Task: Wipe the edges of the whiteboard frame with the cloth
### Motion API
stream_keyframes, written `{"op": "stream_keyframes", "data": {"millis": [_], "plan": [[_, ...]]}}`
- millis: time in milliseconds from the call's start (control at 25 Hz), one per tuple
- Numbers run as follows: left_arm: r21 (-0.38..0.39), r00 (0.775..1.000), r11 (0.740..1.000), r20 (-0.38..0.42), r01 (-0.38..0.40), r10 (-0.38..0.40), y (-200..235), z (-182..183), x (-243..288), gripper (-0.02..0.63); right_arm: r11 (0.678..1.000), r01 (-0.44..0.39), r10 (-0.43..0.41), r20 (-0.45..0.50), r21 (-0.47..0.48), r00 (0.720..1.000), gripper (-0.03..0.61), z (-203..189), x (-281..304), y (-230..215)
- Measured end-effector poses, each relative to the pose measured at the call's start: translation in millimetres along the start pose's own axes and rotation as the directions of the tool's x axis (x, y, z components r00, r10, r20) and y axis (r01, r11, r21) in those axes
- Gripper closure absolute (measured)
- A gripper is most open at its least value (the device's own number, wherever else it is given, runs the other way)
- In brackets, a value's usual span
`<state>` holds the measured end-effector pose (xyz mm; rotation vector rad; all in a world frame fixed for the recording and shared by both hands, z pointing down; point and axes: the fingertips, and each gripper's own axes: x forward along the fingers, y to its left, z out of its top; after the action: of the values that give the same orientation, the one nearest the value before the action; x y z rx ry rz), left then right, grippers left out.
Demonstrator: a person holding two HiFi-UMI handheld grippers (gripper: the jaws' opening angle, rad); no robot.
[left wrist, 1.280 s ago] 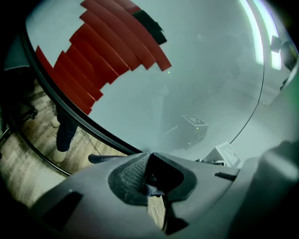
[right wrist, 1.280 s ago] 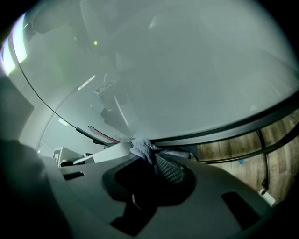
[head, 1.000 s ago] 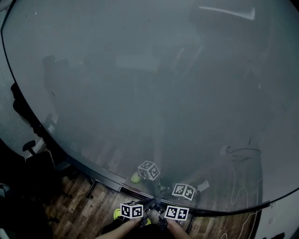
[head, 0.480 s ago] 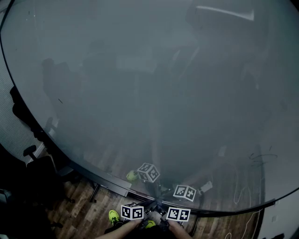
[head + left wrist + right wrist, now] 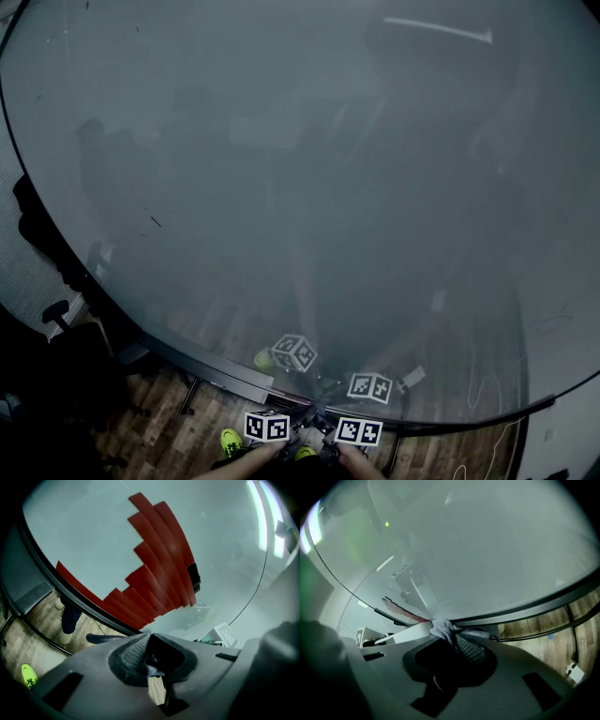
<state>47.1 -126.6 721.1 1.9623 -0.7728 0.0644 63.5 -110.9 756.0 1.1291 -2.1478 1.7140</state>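
The whiteboard (image 5: 300,187) fills the head view, its dark frame (image 5: 211,373) curving along the bottom. Both grippers meet at that bottom edge. My left gripper (image 5: 298,418) and right gripper (image 5: 327,422) are side by side, and their marker cubes mirror in the glossy board. In the right gripper view a bunched grey cloth (image 5: 444,629) sits in the right gripper (image 5: 452,641), pressed against the frame (image 5: 534,609). In the left gripper view the left gripper (image 5: 149,656) is shut with a scrap of the cloth (image 5: 153,670) between the pads, just below the frame (image 5: 96,610).
Wooden floor lies under the board. An office chair (image 5: 58,300) stands at the left, a stand leg (image 5: 187,394) below the frame, a cable (image 5: 487,450) at the right. My yellow-green shoe (image 5: 231,441) shows. Another person's legs (image 5: 70,618) stand behind the board.
The head view has swung, so the pen marks on the board's right side slid further right. Both grippers stay together at the bottom frame edge.
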Motion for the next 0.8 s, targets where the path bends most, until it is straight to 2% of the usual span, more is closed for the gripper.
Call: {"op": "stream_keyframes", "data": {"millis": [280,800], "plan": [[-0.032,1.0,0.999,0.022,0.015,-0.014,6,4,-4,0.578,1.0,0.004,-0.004,-0.005,-0.004,1.0,0.506,1,6,6],[-0.061,0.997,0.998,0.076,-0.002,0.006,17,18,-26,0.578,1.0,-0.023,0.023,-0.02,0.008,1.0,0.506,0,23,27]]}}
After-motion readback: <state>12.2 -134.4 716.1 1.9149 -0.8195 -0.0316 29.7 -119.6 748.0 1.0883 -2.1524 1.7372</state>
